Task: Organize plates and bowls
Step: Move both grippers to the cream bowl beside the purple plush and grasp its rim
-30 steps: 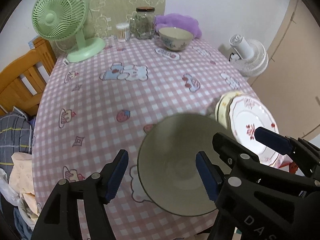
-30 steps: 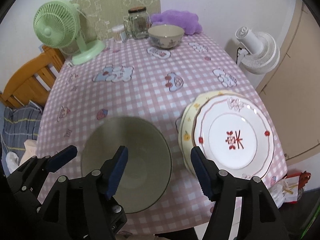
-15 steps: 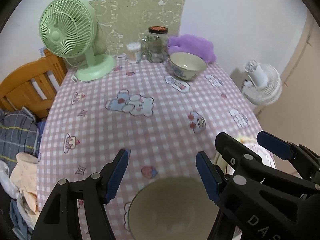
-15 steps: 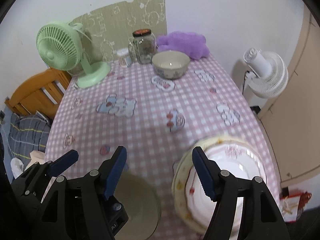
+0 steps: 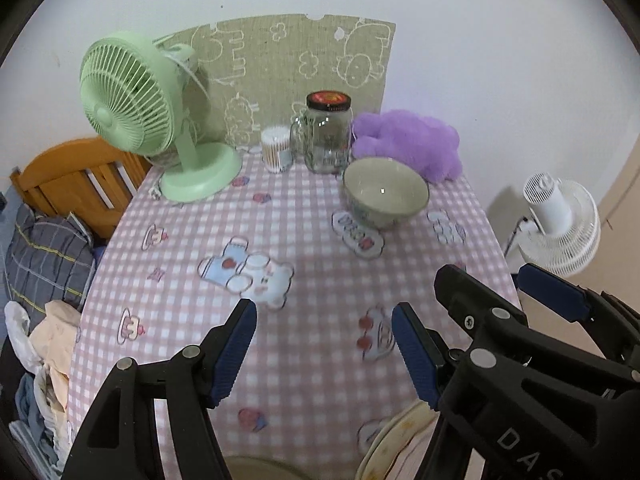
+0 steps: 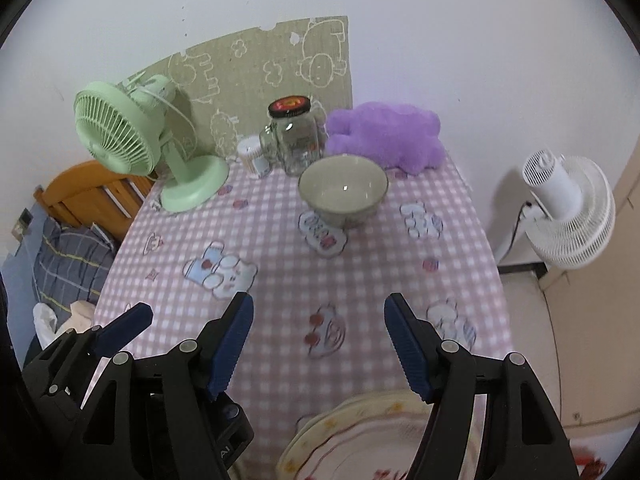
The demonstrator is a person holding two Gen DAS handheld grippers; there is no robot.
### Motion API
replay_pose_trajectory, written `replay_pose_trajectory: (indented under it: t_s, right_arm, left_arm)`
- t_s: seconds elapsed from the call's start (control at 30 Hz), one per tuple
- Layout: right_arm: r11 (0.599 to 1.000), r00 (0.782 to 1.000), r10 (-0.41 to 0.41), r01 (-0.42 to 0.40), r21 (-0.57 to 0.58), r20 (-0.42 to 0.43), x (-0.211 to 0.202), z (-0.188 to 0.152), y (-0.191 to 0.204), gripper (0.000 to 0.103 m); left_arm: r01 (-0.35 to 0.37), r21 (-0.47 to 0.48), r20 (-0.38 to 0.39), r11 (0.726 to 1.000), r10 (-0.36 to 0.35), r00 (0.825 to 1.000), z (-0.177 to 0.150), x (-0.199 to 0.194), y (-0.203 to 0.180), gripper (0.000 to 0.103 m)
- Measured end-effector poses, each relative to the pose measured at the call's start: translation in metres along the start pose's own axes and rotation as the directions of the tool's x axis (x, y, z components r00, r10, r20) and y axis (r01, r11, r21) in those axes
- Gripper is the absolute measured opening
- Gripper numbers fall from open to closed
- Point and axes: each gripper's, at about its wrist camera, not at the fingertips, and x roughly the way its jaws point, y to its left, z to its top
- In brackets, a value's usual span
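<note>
A patterned bowl [image 5: 385, 192] stands upright at the far side of the pink checked table [image 5: 304, 264]; it also shows in the right wrist view [image 6: 343, 190]. Stacked plates [image 6: 360, 440], a white one on a yellow one, lie at the near right edge; only their rim [image 5: 394, 438] shows in the left wrist view. A grey-green bowl's rim [image 5: 260, 470] peeks at the bottom edge. My left gripper [image 5: 324, 344] is open and empty above the table. My right gripper [image 6: 318, 340] is open and empty, just right of the left one.
A green desk fan [image 5: 160, 120], a cotton-swab cup [image 5: 276, 148], a glass jar [image 5: 328, 132] and a purple plush [image 5: 412, 144] line the back edge. A white floor fan [image 6: 568, 208] stands right of the table. A wooden chair [image 5: 76, 176] and clothes [image 5: 44, 264] are left.
Both grippers have lifted and tilted up, away from the near grey-green bowl and plates, which slid to the bottom of the views. The far bowl now sits nearer the centre.
</note>
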Motion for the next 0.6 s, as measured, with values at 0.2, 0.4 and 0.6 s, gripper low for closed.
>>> replay_pose_trajectory:
  t_s: [0.2,0.4,0.6]
  right_arm:
    - [0.999,0.999,0.025,-0.024,-0.031,0.02,0.016,0.034,-0.023,0.071]
    - [0.998,0.998,0.053,-0.052,-0.04,0.036,0.038,0.062,-0.042,0.071]
    - [0.997,0.997,0.069,-0.069,-0.024,0.038,0.07,0.087,-0.057,0.071]
  left_arm:
    - [-0.042,-0.04,0.028,0.998,0.043,0.999,0.029,0.016,-0.02,0.072]
    - [-0.071,-0.042,0.045,0.997,0.073,0.996,0.059,0.039,-0.035,0.072]
    - [-0.102,-0.015,0.054,0.995,0.103,0.993,0.085,0.069,-0.049,0.07]
